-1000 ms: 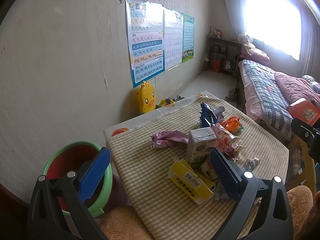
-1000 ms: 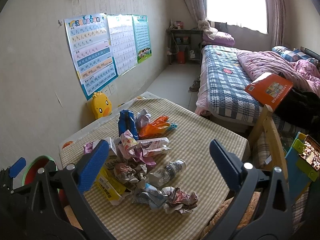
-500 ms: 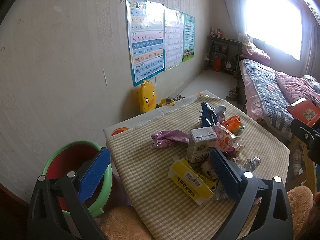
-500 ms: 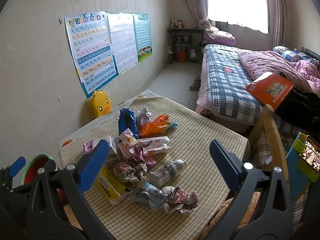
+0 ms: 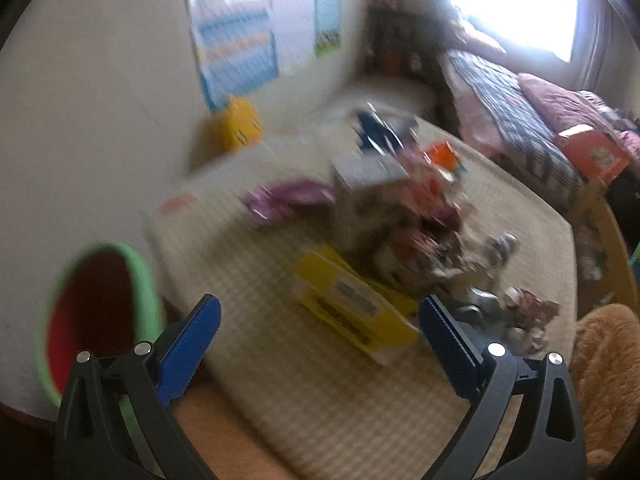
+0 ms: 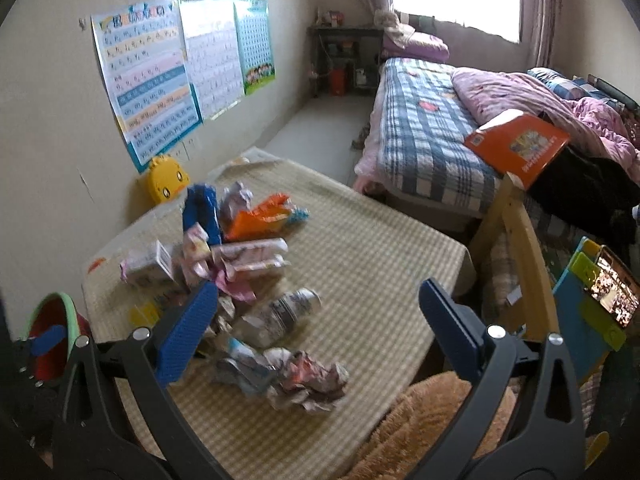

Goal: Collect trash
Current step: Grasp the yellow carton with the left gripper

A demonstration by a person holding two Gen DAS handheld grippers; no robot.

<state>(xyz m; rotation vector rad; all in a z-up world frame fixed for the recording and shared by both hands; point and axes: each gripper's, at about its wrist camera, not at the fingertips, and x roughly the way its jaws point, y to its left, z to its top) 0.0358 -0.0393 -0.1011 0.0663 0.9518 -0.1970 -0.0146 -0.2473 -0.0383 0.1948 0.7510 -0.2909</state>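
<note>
A heap of trash lies on the checked tablecloth (image 5: 256, 264): a yellow box (image 5: 352, 308), a grey milk carton (image 5: 366, 204), a purple wrapper (image 5: 288, 198), a blue wrapper (image 6: 202, 214), an orange wrapper (image 6: 262, 216), a small bottle (image 6: 280, 314) and crumpled paper (image 6: 308, 376). My left gripper (image 5: 320, 334) hangs open just short of the yellow box, holding nothing. My right gripper (image 6: 318, 328) is open above the bottle and crumpled paper, also empty. A green bin with a red inside (image 5: 96, 312) stands left of the table. The left wrist view is blurred.
A yellow duck toy (image 6: 168, 180) sits by the wall under the posters (image 6: 152, 76). A bed (image 6: 432, 132) with an orange book (image 6: 516, 148) is at the right. A wooden chair (image 6: 516, 248) and a fuzzy brown cushion (image 6: 424, 424) border the table's near right side.
Both grippers have moved forward and down toward the trash heap; the left wrist view now blurs from the motion. Both stay open and empty.
</note>
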